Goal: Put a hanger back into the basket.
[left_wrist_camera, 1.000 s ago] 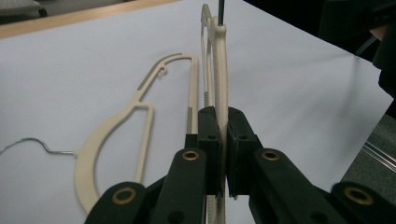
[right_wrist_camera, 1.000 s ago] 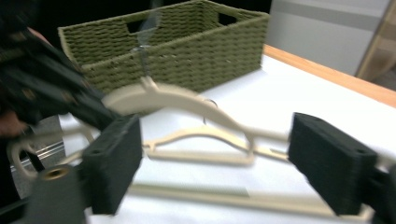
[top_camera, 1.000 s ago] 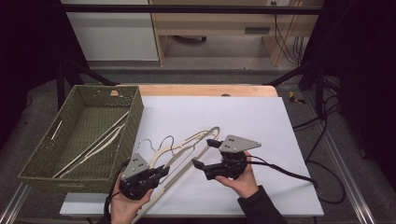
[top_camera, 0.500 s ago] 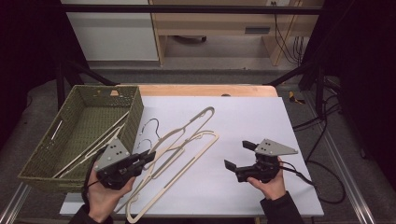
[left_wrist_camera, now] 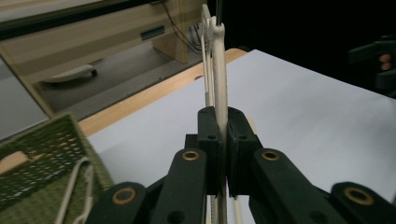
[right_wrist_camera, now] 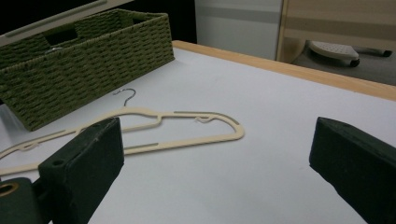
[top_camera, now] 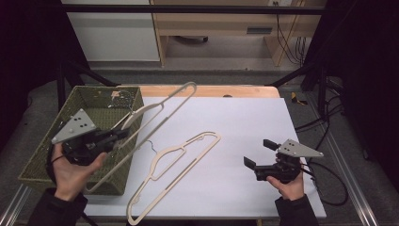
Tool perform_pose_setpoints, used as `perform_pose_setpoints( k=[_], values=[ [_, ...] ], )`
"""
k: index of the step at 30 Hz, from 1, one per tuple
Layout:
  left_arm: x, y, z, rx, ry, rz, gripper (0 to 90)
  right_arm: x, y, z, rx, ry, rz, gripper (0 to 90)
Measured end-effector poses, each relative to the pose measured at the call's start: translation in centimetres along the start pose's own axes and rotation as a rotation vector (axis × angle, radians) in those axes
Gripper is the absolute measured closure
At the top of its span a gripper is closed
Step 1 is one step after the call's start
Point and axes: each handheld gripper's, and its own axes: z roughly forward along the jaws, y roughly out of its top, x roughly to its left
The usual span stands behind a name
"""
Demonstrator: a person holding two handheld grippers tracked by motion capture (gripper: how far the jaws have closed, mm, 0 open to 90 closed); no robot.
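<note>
The left tool (top_camera: 123, 134) is pinching a cream hanger (top_camera: 162, 110), its jaws pressed tight on the thin edge. In the left gripper view that hanger (left_wrist_camera: 219, 70) is standing up between the two black pads and pointing away over the surface (left_wrist_camera: 303, 116). In the high view it is hanging in the air, tilted, w/ its low end near the front left corner of the surface and its top end reaching toward the back edge. Most of it is floating over the green basket (top_camera: 47, 155), which is sitting along the left edge of the surface. More pale hangers (left_wrist_camera: 74, 191) are lying inside the basket.

A second cream hanger (top_camera: 176, 174) is lying flat on the white surface (top_camera: 244, 117), about in the middle, a bit toward the front. Its small metal hook (top_camera: 149, 147) is pointing toward the basket. No tool is touching it.

The right tool (top_camera: 256, 154) is sitting near the front right corner, well apart from that flat hanger. Its jaws are spread wide (they have just been opening) and there is nothing btw them. In the right gripper view the two black pads are standing far apart at the bottom, w/ the flat hanger (right_wrist_camera: 154, 130) and the basket (right_wrist_camera: 84, 51) lying beyond them.
</note>
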Motion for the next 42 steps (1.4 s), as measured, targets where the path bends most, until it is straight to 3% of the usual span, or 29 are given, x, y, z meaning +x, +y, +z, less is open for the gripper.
perform_pose_setpoints(
  k=[7,9,12,13,17,20,31,39,42],
  values=[
    [3.8,0.2,-0.7,0.021,0.024,-0.020,85.9,-0.4,0.1,-0.5,-0.014,-0.015,0.012,3.7],
    [4.8,0.1,-0.9,0.035,0.049,-0.011,85.9,-0.5,0.0,-0.4,-0.009,-0.015,0.011,3.7],
    [6.4,-0.6,-1.3,0.052,0.089,-0.001,85.9,-0.5,0.0,-0.4,-0.006,-0.018,0.013,3.5],
    [6.7,-0.9,-1.5,0.054,0.082,-0.020,85.9,-0.5,0.0,-0.4,-0.006,-0.019,0.013,3.4],
    [8.3,-1.8,-2.0,0.050,0.092,-0.011,85.8,-0.5,0.0,-0.4,-0.004,-0.022,0.014,3.3],
    [9.2,-2.3,-2.4,0.060,0.111,0.005,85.8,-0.5,-0.1,-0.3,0.001,-0.021,0.017,3.3],
    [12.3,-4.2,-3.4,0.090,0.156,0.001,85.8,-0.5,0.0,-0.3,0.000,-0.022,0.014,3.3],
    [13.7,-6.3,-3.8,0.132,0.187,0.035,85.8,-0.5,-0.1,-0.1,0.009,-0.018,0.008,3.3],
    [13.7,-6.5,-3.7,0.136,0.201,0.073,85.8,-0.4,-0.1,-0.1,0.009,-0.021,0.013,3.3]
  ],
)
